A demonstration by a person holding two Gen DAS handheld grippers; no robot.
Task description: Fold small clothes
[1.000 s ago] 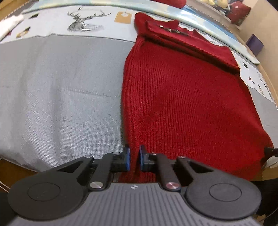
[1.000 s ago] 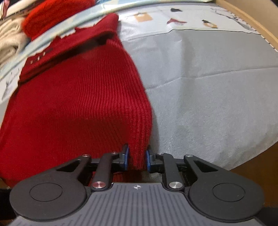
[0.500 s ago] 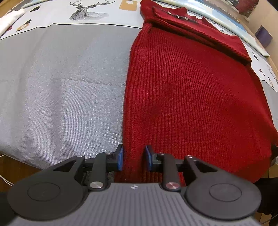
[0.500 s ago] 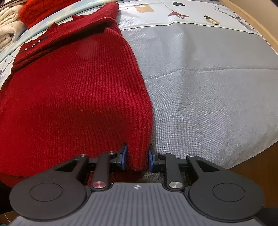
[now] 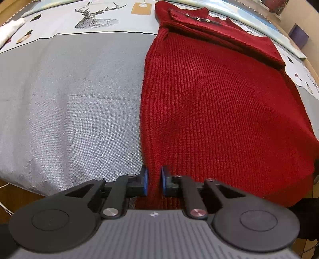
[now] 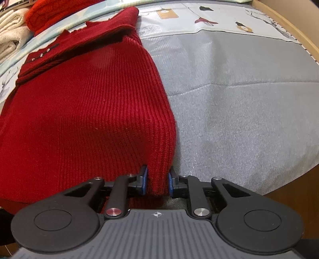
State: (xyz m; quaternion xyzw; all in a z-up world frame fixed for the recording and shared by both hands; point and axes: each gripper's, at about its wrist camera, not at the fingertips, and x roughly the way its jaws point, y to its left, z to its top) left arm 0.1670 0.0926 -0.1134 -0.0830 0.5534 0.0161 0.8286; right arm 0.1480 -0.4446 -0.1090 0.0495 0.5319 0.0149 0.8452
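A dark red ribbed knit sweater (image 5: 219, 103) lies flat on a grey cloth, its sleeves folded across the far collar end. My left gripper (image 5: 154, 182) is shut on the sweater's near left hem corner, with fabric between the blue pads. In the right wrist view the same sweater (image 6: 83, 111) fills the left half. My right gripper (image 6: 157, 182) is shut on its near right hem corner, where the fabric rises a little off the cloth.
The grey cloth (image 5: 65, 111) covers the table, with a printed border showing a deer (image 5: 95, 16) at the far edge. Folded white towels (image 6: 10, 33) and another red knit (image 6: 59, 10) lie at the far left of the right wrist view. The wooden table edge (image 6: 295, 191) shows near.
Both grippers have moved forward and lower over the sweater's hem. The jaws of each stand a little wider around thicker fabric than a second ago.
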